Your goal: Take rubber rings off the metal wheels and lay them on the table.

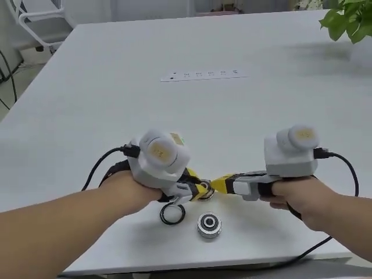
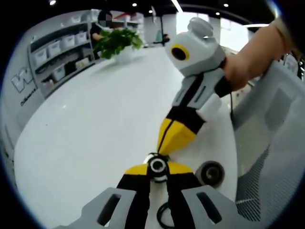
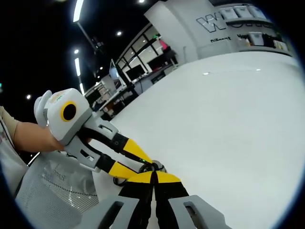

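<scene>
held wheel (image 2: 157, 165): small silver metal wheel with a dark outer band and a pale centre. it sits between the tips of both grippers, over the near part of the white worktop (image 1: 174, 116). whether it rests on the surface cannot be told.
loose ring (image 1: 172, 224): thin black rubber ring lying flat on the worktop, just below the left gripper's jaws on the near side.
second wheel (image 1: 208, 225): silver metal wheel with a dark band round it, lying flat on the worktop. it is just beside the loose ring, nearer the person than the gripper tips, and apart from both grippers.
left hand (image 1: 131, 189): wrapped round the grey gripper body, with the forearm reaching in from the lower left. the gripper points across toward the other gripper.
left gripper (image 1: 196, 190): jaws a little apart, with the yellow tips clamped on opposite sides of the held wheel.
right hand (image 1: 302, 197): closed round the handle, with the forearm entering from the lower right. the gripper points inward to meet the left one tip to tip.
right gripper (image 1: 216, 185): jaws drawn together, with only a thin seam between the yellow tips. the tips press against the rim of the held wheel. whether any rubber is pinched between them cannot be told.
cables: a black cable (image 1: 102, 165) runs from the left gripper body across the worktop.
</scene>
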